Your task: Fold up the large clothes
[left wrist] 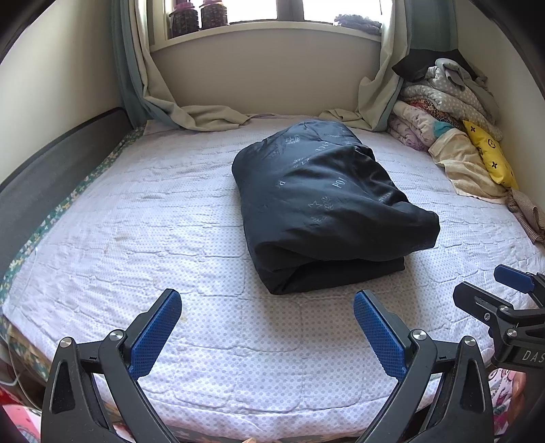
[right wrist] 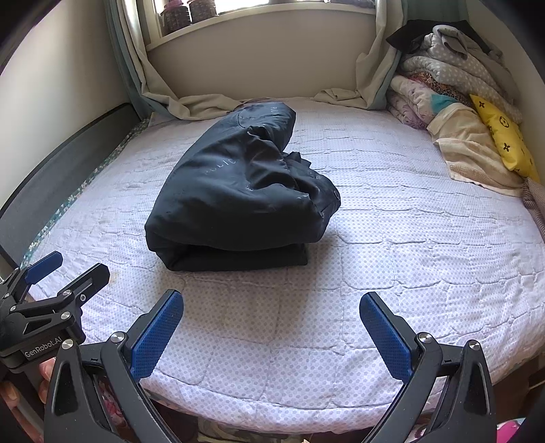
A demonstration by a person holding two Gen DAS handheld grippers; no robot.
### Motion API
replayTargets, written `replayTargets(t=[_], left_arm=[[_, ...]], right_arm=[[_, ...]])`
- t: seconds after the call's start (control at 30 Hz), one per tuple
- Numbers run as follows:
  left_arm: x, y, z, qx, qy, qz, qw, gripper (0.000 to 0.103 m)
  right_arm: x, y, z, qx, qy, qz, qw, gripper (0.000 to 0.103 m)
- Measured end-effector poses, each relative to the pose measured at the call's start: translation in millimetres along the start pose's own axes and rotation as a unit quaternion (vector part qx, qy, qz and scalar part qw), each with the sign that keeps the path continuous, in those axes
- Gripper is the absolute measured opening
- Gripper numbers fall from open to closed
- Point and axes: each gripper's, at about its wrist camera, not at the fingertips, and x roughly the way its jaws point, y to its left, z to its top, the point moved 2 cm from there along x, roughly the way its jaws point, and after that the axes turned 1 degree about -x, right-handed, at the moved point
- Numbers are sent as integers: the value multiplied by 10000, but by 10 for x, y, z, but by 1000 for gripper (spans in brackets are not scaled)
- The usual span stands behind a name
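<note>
A: Any containers in here?

B: Only 2 jars (left wrist: pixel 199 17) up on the window sill (left wrist: pixel 272 29), both packed with something dark. I cannot tell what it is against the light.

A: And the bed?

B: A mattress with a pale dotted quilted cover (left wrist: pixel 170 211) takes up most of the room. A dark headboard or rail (left wrist: pixel 51 177) runs down the left side, and curtains (left wrist: pixel 160 85) hang from the window and spill onto the far edge. In the far right corner sits a heap of folded blankets and clothes (left wrist: pixel 446 98), with a yellow patterned cushion (left wrist: pixel 490 156) leaning at its near side.

A: Where is the garment?

B: The dark navy garment (left wrist: pixel 323 204) lies folded in a thick bundle near the middle of the cover, apart from the heap. Its long axis runs from the near edge toward the window, leaning a little left at the far end in the right wrist view. The top layer is puffy and rumpled; faint pale lettering shows on it.

A: The tongs?

B: The left gripper (left wrist: pixel 267 327) hangs over the near edge, its blue pads (left wrist: pixel 155 335) spread wide and holding nothing. The right gripper (right wrist: pixel 271 329) is beside it, spread the same way and also empty. Both stop short of the bundle. A few fingertips (right wrist: pixel 44 375) show at the left handle.
</note>
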Motion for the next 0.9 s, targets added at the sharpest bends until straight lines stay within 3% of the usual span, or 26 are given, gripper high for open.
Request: replayTargets(t=[0.27, 0.53, 0.9], left_arm=[[-10, -2, 16, 11, -46, -48, 10000, 102], [-11, -36, 23, 148, -72, 187, 9997, 102], [-90, -92, 28, 232, -196, 58, 9995, 102]], right_arm=[[14, -26, -7, 43, 17, -11, 10000, 103], [3, -38, -8, 39, 0, -49, 10000, 103], [-1, -36, -9, 23, -10, -51, 10000, 103]])
